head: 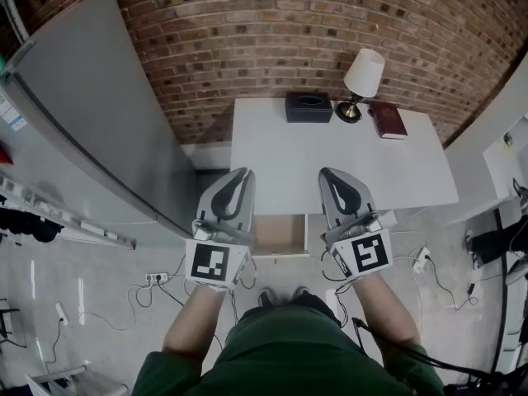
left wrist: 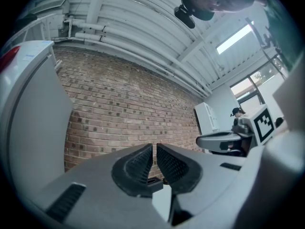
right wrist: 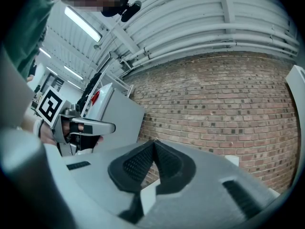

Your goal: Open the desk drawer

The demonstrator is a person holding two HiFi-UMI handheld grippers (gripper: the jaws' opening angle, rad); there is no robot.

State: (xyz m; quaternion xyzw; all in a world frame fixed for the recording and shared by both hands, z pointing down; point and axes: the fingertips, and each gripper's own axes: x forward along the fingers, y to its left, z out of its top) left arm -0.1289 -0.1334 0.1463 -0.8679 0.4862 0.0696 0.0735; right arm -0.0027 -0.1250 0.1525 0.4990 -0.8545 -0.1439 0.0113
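The drawer (head: 280, 233) sits under the front edge of the white worktop (head: 330, 163), between the two tools. It looks drawn out, with its pale wooden inside showing, so the task appears largely done.

The left hand-held gripper (head: 238, 178) and the right hand-held gripper (head: 332, 178) hang above the drawer's two sides, touching neither it nor each other. In the left gripper view the ribbed pads (left wrist: 143, 161) are together with only a slit between them and nothing held. In the right gripper view the pads (right wrist: 138, 163) meet at their tips, also empty. Both point up towards the brick wall (head: 272, 31).

The main risk is pulling further. The drawer front is close to the person's legs and shoes (head: 280, 297), and a hard tug could run it off its runners or into them.

With the jaws closed, either tool would skid off the front panel instead of hooking it.

A jolt to the worktop could rock the lamp (head: 361, 81) at the back, beside the dark box (head: 308, 106) and the red book (head: 388, 120).

Cables (head: 157, 280) on the floor could catch a foot stepping back.
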